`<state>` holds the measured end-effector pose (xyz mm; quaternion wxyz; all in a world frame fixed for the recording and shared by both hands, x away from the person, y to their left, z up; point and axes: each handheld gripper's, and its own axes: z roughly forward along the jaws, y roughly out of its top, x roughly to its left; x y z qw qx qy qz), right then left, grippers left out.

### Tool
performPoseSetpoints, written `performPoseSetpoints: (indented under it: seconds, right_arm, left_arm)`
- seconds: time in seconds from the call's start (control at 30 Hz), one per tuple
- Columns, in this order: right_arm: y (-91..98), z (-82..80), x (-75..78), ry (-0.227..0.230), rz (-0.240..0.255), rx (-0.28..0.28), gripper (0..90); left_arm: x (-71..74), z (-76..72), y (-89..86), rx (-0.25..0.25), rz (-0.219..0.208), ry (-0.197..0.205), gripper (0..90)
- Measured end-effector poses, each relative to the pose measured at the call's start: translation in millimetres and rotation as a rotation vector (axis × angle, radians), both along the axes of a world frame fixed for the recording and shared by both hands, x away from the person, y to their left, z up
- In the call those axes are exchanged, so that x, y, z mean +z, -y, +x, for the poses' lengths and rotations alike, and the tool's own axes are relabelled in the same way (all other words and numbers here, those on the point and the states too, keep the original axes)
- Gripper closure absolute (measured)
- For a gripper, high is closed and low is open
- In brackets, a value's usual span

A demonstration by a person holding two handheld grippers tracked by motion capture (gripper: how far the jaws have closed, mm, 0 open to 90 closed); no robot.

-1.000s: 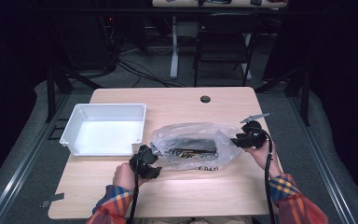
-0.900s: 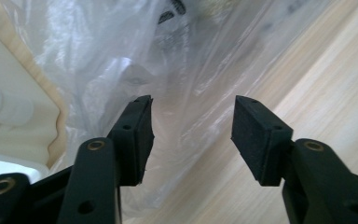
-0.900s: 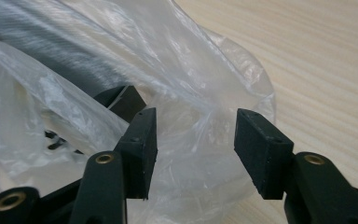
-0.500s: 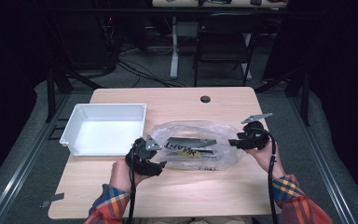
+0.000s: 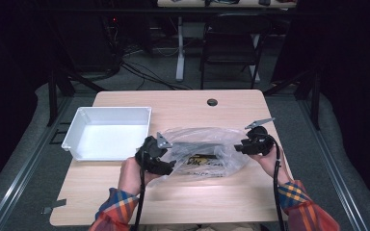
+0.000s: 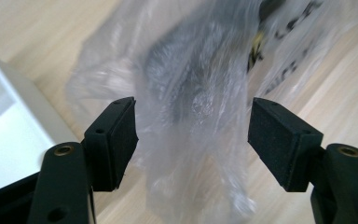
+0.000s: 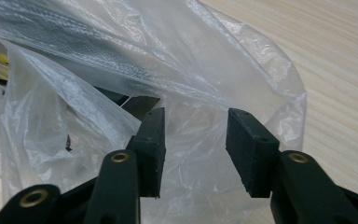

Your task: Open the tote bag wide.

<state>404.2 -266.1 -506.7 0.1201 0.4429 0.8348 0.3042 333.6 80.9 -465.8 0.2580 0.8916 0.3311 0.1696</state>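
- So there's a person at a light wooden table [image 5: 183, 197] with a gripper in each hand, and both are working a crinkly clear plastic bag [image 5: 203, 151] lying mid-table, just right of a white tray [image 5: 107, 135].
- Something dark sits inside the bag, plus some printed lettering with a bit of yellow. Can't make out what it actually is through the plastic.
- Left gripper [image 5: 160, 162] is at the bag's left end. In the left gripper view its jaws stand wide apart and have just been opening; a bunched fold of the bag [image 6: 191, 116] hangs between them, but the pads aren't pressing on it.
- Right gripper [image 5: 251, 144] is at the bag's right end. In the right gripper view its jaws have just been closing in a bit, with the thin film of the bag [image 7: 191, 70] lying in the gap. They're still clearly apart, not pinching anything as far as I can see.
- The tray looks bare white inside, and the bag's left edge is just beside its near right corner.
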Motion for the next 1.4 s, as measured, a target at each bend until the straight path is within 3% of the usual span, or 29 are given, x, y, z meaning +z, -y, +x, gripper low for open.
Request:
performPoseSetpoints:
  seconds: [0.1, 0.27, 0.4, 0.43, 0.6, 0.73, 0.83, 1.0, 1.17, 1.3, 1.4]
  right_arm:
    - [-3.9, 3.1, -4.7, 0.002, -0.018, 0.007, 64.6]
    - [-7.4, 10.1, -12.3, 0.027, -0.032, -0.008, 76.2]
    - [-9.7, 16.0, -19.2, 0.028, -0.049, -0.015, 79.2]
    - [-9.8, 17.2, -20.3, 0.027, -0.057, -0.018, 79.3]
    - [-10.4, 24.9, -29.0, 0.024, -0.085, -0.043, 79.5]
    - [-10.9, 29.5, -36.3, 0.019, -0.110, -0.048, 79.9]
    - [-9.9, 30.7, -41.0, 0.015, -0.133, -0.055, 81.1]
    - [-7.3, 30.5, -45.6, 0.002, -0.169, -0.049, 83.9]
    - [-4.4, 28.6, -45.1, -0.015, -0.200, -0.046, 83.6]
    - [-0.1, 26.7, -41.8, -0.047, -0.189, -0.026, 77.3]
    - [5.8, 23.7, -33.3, -0.050, -0.141, -0.021, 69.9]
  left_arm:
    - [-20.0, 13.0, 9.1, 0.021, 0.078, -0.009, 36.9]
    - [-35.3, 29.6, 11.6, 0.041, 0.118, 0.014, 74.2]
    - [-43.5, 44.6, 11.2, 0.103, 0.142, 0.042, 85.5]
    - [-45.1, 49.4, 10.4, 0.128, 0.153, 0.063, 86.7]
    - [-54.6, 69.0, 9.1, 0.200, 0.205, 0.081, 89.0]
    - [-67.9, 81.2, 9.8, 0.213, 0.270, 0.046, 89.3]
    - [-74.7, 84.7, 10.4, 0.205, 0.290, 0.008, 89.4]
    - [-81.8, 78.9, 13.6, 0.170, 0.336, -0.026, 89.8]
    - [-82.6, 65.1, 13.0, 0.133, 0.356, -0.055, 89.9]
    - [-84.2, 56.2, 13.8, 0.119, 0.359, -0.072, 89.8]
    - [-81.4, 55.7, 10.7, 0.125, 0.328, -0.083, 89.5]
